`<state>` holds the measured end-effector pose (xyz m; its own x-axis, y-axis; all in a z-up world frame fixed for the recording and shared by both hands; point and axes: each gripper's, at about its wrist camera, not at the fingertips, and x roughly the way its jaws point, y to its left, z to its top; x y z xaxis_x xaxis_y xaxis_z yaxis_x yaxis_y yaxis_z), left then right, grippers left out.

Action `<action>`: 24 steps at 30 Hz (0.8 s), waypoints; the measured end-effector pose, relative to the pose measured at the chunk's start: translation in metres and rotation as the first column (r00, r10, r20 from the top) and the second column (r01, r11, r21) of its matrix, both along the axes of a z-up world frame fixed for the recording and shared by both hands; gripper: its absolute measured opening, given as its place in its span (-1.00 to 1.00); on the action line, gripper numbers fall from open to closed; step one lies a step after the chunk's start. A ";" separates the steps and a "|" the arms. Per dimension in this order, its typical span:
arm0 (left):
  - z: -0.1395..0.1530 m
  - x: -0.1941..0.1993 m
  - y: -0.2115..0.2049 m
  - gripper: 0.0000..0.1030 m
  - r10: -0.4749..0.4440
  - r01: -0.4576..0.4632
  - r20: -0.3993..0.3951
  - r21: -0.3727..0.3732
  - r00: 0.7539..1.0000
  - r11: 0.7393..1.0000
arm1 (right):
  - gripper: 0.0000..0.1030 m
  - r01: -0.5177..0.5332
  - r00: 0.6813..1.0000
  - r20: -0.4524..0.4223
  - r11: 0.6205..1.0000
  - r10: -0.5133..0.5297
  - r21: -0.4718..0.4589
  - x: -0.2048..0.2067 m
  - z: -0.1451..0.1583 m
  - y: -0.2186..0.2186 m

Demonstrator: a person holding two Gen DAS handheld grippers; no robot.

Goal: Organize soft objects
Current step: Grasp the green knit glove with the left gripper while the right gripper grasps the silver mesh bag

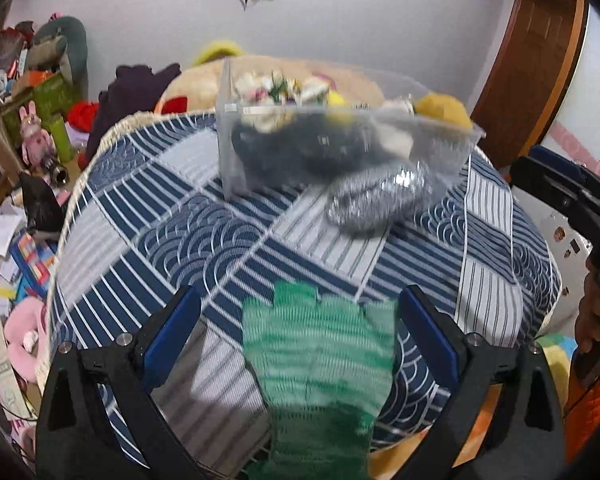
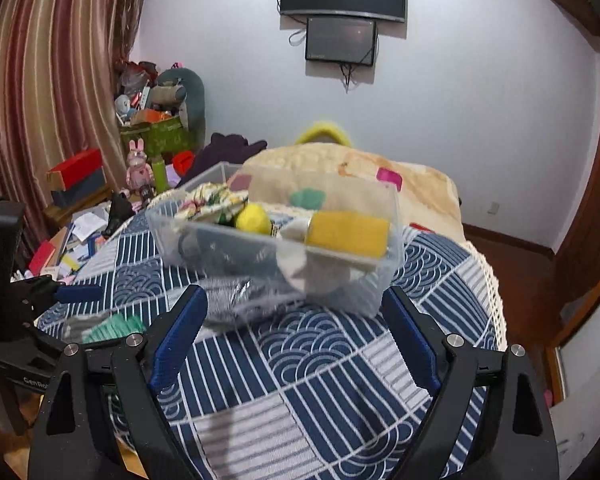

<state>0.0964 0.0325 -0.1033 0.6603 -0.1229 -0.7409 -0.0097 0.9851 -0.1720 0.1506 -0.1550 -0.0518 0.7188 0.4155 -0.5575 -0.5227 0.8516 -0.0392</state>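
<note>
A green mesh glove point(image 1: 320, 360) lies flat on the blue patterned tablecloth point(image 1: 188, 240), between the open fingers of my left gripper point(image 1: 298, 300), untouched by them. It also shows in the right wrist view point(image 2: 112, 329). A clear plastic bin point(image 1: 340, 136) holds soft things: a yellow sponge point(image 2: 348, 232), a yellow ball point(image 2: 253, 218), dark cloth and patterned cloth. A silver steel-wool scrubber point(image 1: 376, 200) lies on the table against the bin's front. My right gripper point(image 2: 294, 300) is open and empty, facing the bin point(image 2: 276, 240) and the scrubber point(image 2: 232, 304).
A beige blanket point(image 2: 340, 168) lies behind the bin. Cluttered boxes and plush toys point(image 2: 156, 120) stand at the back left, with papers on the floor point(image 1: 4, 248). A wooden door point(image 1: 532, 60) is at the right. The table edge has a cream fringe point(image 2: 492, 292).
</note>
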 end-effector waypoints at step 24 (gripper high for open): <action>0.003 -0.017 0.013 -0.28 -0.038 0.035 0.087 0.041 0.995 0.999 | 0.70 -0.049 0.993 -0.107 0.999 0.047 -0.015 0.009 -0.028 0.019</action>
